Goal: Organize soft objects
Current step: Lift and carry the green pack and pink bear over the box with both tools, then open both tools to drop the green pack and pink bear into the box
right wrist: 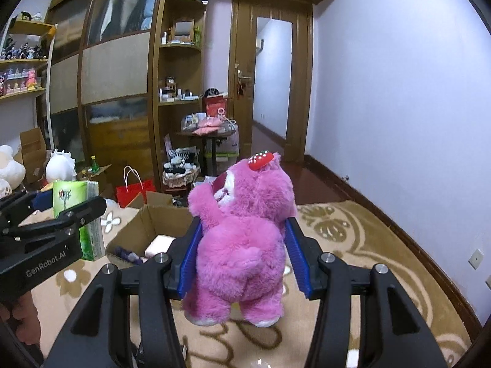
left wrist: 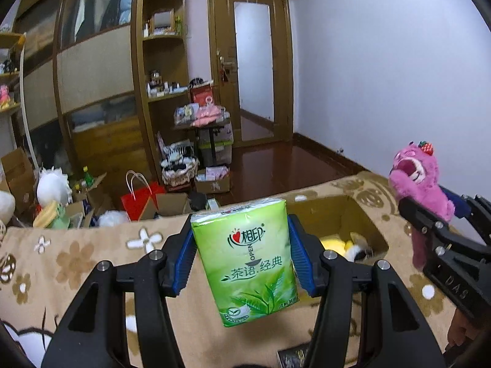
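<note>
Where fingers (left wrist: pixel 190 251) clamp tissue pack (left wrist: pixel 248 263) and pink bear (right wrist: pixel 242 239): bear's face hidden.

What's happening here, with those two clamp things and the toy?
A person is tidying soft things with a handheld gripper in each hand. The left gripper clamps a green tissue pack; the right gripper clamps a pink plush bear. Both hang above the patterned blanket, near an open cardboard box.

Left gripper (left wrist: pixel 242 251) fingers clamped partway, right gripper (right wrist: pixel 244 251) fingers likewise, both tilted slightly downward
</note>
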Demonstrator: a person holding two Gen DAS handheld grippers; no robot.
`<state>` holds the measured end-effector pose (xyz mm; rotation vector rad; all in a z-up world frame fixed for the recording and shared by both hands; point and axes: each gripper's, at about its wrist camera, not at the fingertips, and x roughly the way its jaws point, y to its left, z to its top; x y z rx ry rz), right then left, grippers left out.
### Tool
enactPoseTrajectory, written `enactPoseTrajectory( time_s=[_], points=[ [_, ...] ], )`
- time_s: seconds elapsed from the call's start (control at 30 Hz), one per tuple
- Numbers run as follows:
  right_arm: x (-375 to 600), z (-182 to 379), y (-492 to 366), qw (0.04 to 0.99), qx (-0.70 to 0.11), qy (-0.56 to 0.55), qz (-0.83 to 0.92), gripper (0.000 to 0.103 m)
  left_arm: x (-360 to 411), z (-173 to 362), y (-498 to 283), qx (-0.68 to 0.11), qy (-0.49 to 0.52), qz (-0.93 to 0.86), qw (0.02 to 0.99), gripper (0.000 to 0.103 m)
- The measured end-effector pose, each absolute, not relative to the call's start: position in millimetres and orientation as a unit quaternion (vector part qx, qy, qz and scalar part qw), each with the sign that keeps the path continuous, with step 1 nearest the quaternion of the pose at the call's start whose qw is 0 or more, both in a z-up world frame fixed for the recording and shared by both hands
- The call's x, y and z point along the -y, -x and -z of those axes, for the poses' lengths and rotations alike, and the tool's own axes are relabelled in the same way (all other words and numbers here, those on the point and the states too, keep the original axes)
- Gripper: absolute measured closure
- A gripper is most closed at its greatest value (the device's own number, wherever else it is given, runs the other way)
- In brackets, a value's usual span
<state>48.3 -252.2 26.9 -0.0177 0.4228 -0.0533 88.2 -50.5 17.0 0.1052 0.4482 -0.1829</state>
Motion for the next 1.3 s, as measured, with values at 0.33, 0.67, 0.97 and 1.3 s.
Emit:
enactPoseTrajectory(
  time_s=[0.33, 0.67, 0.97, 1.3],
  points=[
    [254, -33, -68, 0.980, -0.194, 0.020, 0.028, 0.048, 62, -41, -116, -0.205, -0.046, 0.097, 0.973, 0.048],
    [255, -18, -78, 0.978, -0.206, 0.020, 0.016, 0.047, 67, -33, -134, -0.208, -0.053, 0.105, 0.971, 0.048],
    [259, -5, -94, 0.976, -0.220, 0.000, -0.005, 0.046, 66, -5, -154, -0.239, -0.049, 0.112, 0.963, 0.048],
    [259, 18, -105, 0.969, -0.243, -0.020, -0.046, 0.046, 63, 21, -168, -0.274, -0.043, 0.117, 0.954, 0.048]
  ],
)
